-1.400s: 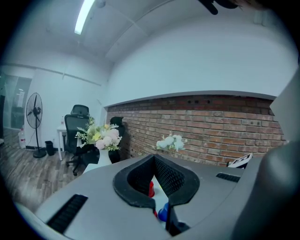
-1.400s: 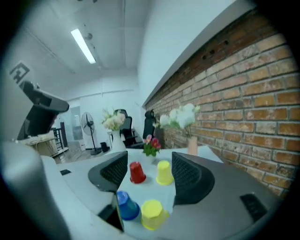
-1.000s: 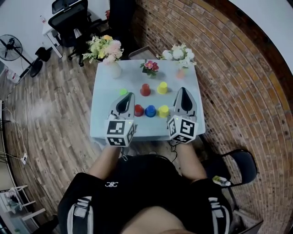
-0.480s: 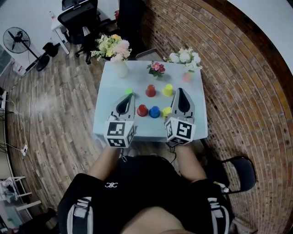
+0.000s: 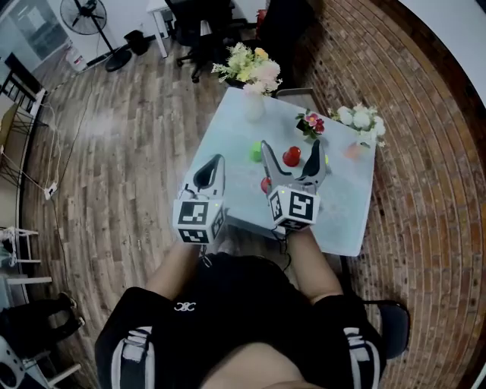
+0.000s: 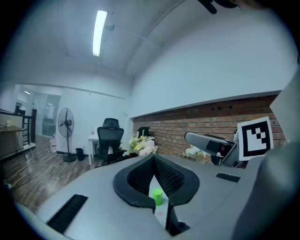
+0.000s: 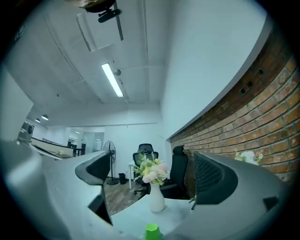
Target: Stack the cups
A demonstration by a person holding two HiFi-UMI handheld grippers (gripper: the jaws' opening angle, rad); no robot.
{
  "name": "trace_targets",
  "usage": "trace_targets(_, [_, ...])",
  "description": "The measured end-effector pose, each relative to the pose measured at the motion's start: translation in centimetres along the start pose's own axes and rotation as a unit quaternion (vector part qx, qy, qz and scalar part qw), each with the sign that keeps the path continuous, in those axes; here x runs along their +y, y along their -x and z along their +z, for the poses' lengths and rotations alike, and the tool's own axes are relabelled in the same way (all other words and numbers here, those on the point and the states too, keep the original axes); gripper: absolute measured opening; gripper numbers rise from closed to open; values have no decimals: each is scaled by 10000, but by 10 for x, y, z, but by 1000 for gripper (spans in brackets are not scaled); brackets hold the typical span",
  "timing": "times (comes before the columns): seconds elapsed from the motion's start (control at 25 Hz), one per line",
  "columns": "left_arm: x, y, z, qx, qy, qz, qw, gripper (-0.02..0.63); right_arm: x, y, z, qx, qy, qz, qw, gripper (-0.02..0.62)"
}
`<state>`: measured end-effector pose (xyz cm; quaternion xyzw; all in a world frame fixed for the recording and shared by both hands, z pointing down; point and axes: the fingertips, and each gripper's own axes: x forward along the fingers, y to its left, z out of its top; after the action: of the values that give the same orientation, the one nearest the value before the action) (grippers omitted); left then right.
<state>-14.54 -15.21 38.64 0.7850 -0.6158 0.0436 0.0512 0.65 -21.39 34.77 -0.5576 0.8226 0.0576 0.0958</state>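
Several small cups stand on the pale blue table [image 5: 345,213]: a green cup [image 5: 256,152], a red cup [image 5: 291,156], a second red cup [image 5: 265,185] and a sliver of a yellow cup [image 5: 326,159]. My right gripper [image 5: 290,146] hovers over the red cups; its jaws have just been opening and stand wide apart with nothing between them [image 7: 150,173]. The green cup [image 7: 151,231] shows low in the right gripper view. My left gripper [image 5: 218,159] is shut and empty at the table's left edge. Past its closed tips [image 6: 161,213] the green cup [image 6: 157,197] is visible.
A white vase of flowers [image 5: 253,106] stands at the table's far left corner, a small pink bouquet [image 5: 310,123] and white flowers [image 5: 361,121] along the far side. A brick wall [image 5: 425,114] runs on the right. Office chairs [image 5: 205,23] and a fan [image 5: 95,15] stand on the wooden floor.
The right gripper's jaws have opened wide. The head view has swung, so the table now sits tilted to the right. Both grippers have shifted sideways over the table.
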Motion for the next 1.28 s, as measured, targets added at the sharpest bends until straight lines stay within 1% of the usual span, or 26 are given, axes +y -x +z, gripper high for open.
trace_targets(0.16, [36, 17, -3, 45, 134, 447, 9989, 3, 29, -29, -34, 366, -7, 89, 9993, 526])
trace_targets(0.28, [59, 25, -13, 140, 176, 635, 9977, 3, 45, -48, -77, 836, -71, 27, 9965, 526])
trace_targets(0.4, [75, 28, -23, 244, 233, 728, 9968, 2, 50, -61, -131, 1456, -166, -221, 9890, 526])
trace_targets(0.56, [96, 22, -34, 375, 296, 751, 9960, 3, 48, -75, -198, 2142, -351, -646, 9740, 526])
trace_targets(0.72, [115, 8, -42, 545, 377, 755, 9949, 3, 39, -85, -254, 2689, -738, -1224, 9525, 525])
trace_targets(0.84, [128, -6, -52, 655, 412, 709, 9945, 3, 30, -90, -286, 2902, -1056, -1755, 9348, 523])
trace_targets(0.92, [137, -16, -61, 730, 425, 666, 9942, 3, 29, -95, -306, 3055, -1175, -2005, 9234, 523])
trace_targets(1.0, [146, -25, -68, 810, 437, 626, 9938, 2, 26, -98, -327, 3260, -1189, -2231, 9109, 523])
trace_targets(1.16, [158, -40, -77, 947, 491, 536, 9929, 3, 14, -88, -367, 3805, -1128, -2753, 8756, 521])
trace_targets(1.2, [160, -44, -80, 978, 491, 498, 9927, 3, 11, -87, -373, 3903, -1095, -2827, 8693, 520])
trace_targets(1.28, [162, -50, -84, 1042, 503, 430, 9924, 3, 9, -85, -384, 4046, -1053, -2909, 8606, 512])
